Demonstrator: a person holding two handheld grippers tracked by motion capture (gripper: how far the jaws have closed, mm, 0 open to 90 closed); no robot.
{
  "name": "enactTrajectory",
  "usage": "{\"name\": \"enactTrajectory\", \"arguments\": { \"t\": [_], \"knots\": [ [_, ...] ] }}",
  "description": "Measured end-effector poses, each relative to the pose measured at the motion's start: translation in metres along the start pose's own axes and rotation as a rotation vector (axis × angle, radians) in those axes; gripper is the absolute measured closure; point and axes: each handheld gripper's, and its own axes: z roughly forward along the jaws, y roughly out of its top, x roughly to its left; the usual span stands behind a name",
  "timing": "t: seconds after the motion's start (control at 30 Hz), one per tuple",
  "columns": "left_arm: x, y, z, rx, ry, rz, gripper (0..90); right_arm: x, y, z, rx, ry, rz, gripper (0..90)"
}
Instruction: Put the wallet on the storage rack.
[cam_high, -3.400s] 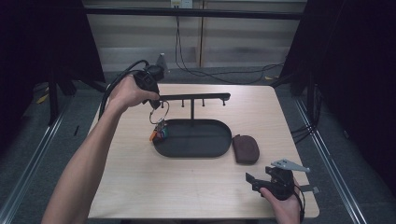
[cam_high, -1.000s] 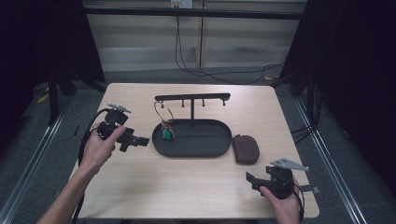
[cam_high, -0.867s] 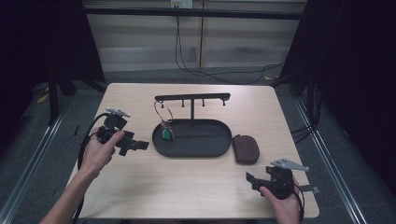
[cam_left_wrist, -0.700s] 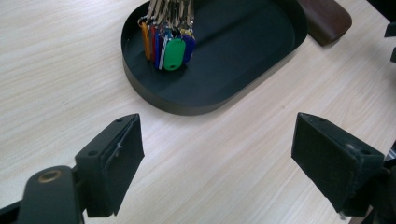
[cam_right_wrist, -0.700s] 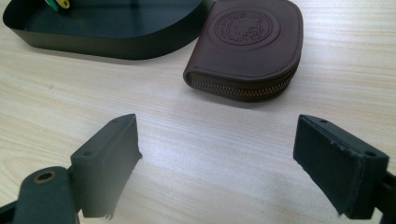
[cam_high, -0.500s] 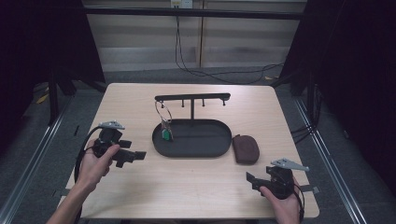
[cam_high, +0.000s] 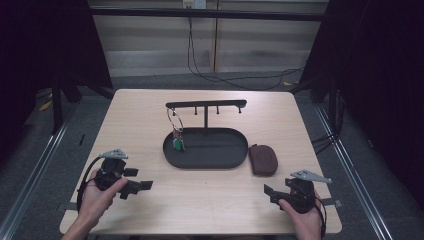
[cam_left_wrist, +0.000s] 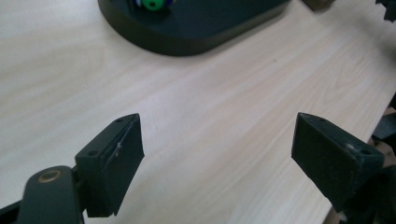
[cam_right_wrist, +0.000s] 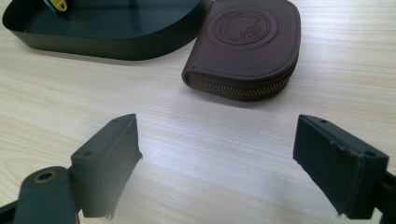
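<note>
Left tool (cam_high: 142, 186) – lower left of the high view, jaws spread wide, nothing between them; in the left gripper view it hangs over bare surface (cam_left_wrist: 196, 107). Right tool (cam_high: 268, 192) – lower right of the high view, jaws likewise released and empty. Just beyond it lies a brown zip pouch (cam_right_wrist: 245, 46), flat on the surface, touching the right end of the black oval tray (cam_high: 172, 155). At frame centre, a key ring with a green tag (cam_high: 177, 131) hangs from the left peg of the stand's crossbar (cam_high: 206, 104).
</note>
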Motion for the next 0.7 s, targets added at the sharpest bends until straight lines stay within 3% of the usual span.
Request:
{"name": "enactTrajectory", "arguments": {
  "t": [0.07, 0.23, 0.33, 0.47, 0.57, 0.7],
  "knots": [
    [0.0, -0.008, -0.001, 0.007, -0.002, 0.005, 16.9, 0.0, 0.0, 0.0, 0.0, 0.001, 0.001, 14.4],
    [0.004, -0.03, -0.006, -0.05, 0.008, -0.03, 18.2, -0.001, 0.001, 0.0, 0.0, 0.011, 0.013, 14.9],
    [0.003, -0.041, -0.005, -0.053, 0.001, -0.046, 18.4, -0.002, 0.002, 0.001, 0.006, 0.016, 0.017, 15.4],
    [-0.002, -0.05, -0.002, -0.031, -0.008, -0.029, 18.4, -0.003, 0.006, 0.002, 0.006, 0.027, 0.024, 17.1],
    [-0.005, -0.05, 0.001, -0.023, -0.007, -0.006, 18.4, -0.001, 0.01, 0.0, 0.009, 0.058, 0.011, 27.5],
    [-0.007, -0.049, 0.006, -0.022, -0.019, 0.01, 18.4, 0.0, 0.02, -0.002, 0.007, 0.061, 0.0, 24.5]
  ]
}}
